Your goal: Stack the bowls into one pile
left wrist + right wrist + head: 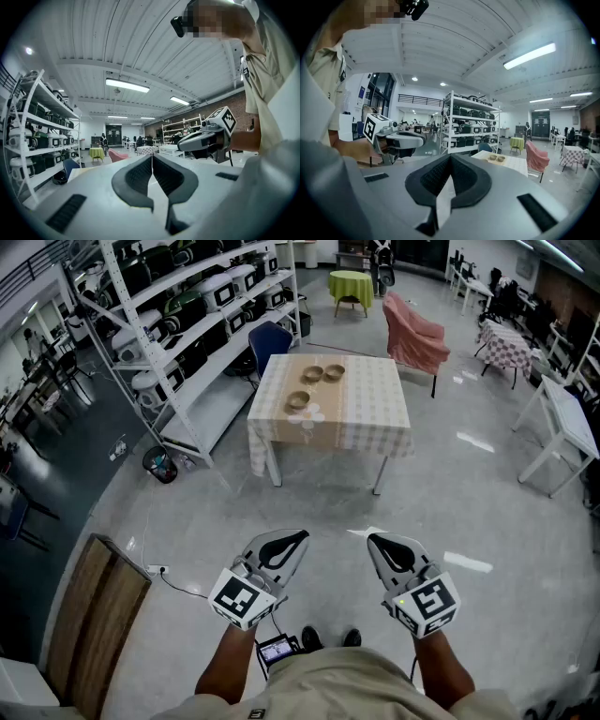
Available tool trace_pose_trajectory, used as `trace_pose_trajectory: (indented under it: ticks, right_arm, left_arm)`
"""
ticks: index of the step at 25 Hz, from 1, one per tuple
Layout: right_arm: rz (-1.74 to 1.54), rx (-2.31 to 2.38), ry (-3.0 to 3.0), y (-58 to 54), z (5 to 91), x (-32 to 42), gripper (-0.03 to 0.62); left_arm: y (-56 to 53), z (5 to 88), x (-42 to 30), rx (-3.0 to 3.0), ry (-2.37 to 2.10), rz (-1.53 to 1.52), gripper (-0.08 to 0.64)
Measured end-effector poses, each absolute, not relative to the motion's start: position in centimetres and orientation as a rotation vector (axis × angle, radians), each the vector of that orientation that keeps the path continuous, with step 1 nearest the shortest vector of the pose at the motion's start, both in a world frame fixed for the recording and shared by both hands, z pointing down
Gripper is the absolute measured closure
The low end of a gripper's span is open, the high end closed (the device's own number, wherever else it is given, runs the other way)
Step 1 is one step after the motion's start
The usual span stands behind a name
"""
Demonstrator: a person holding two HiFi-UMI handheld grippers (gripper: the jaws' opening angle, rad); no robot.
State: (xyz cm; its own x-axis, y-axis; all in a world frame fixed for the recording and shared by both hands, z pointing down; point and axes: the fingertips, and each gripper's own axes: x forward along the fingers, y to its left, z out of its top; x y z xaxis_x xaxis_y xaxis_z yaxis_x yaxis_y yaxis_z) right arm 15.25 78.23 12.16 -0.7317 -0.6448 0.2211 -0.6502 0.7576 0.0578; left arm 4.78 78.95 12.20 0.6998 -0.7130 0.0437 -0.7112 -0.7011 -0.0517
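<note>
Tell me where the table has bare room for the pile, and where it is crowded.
The table's whole right half is bare, from the bowls across to its right edge, far corner to near corner. The left part is crowded: the far bowls sit side by side there, and the near bowl lies just in front of them.

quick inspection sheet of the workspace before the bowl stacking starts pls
surface: table with a checked cloth, far ahead of the person
job's things: far left bowl and far right bowl side by side, near bowl apart; none stacked
clutter: nothing seen
grippers: left gripper and right gripper both shut, empty, well short of the table
cables: floor cable beside the left gripper
surroundings: appliance shelving, blue chair, pink-covered chair
</note>
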Motion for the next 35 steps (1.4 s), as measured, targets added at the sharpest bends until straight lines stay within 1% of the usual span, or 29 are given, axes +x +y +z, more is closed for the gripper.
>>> trace_pose_trajectory:
  ticks: [20,28,35]
  right_arm:
    - [0.058,1.119,-2.724,75.6,12.8,12.2,0.589]
    - [0.066,1.137,-2.707,72.4,13.3,12.6,0.589]
    - [0.08,1.129,-2.723,67.4,13.7,13.7,0.589]
  left_arm:
    - [76.4,13.4,1.2,-2.892,1.14,-0.09,0.546]
    - [73.7,14.1,1.0,-2.906,1.139,-0.115,0.546]
    - [69.3,14.2,1.6,-2.895,1.179,-0.134,0.546]
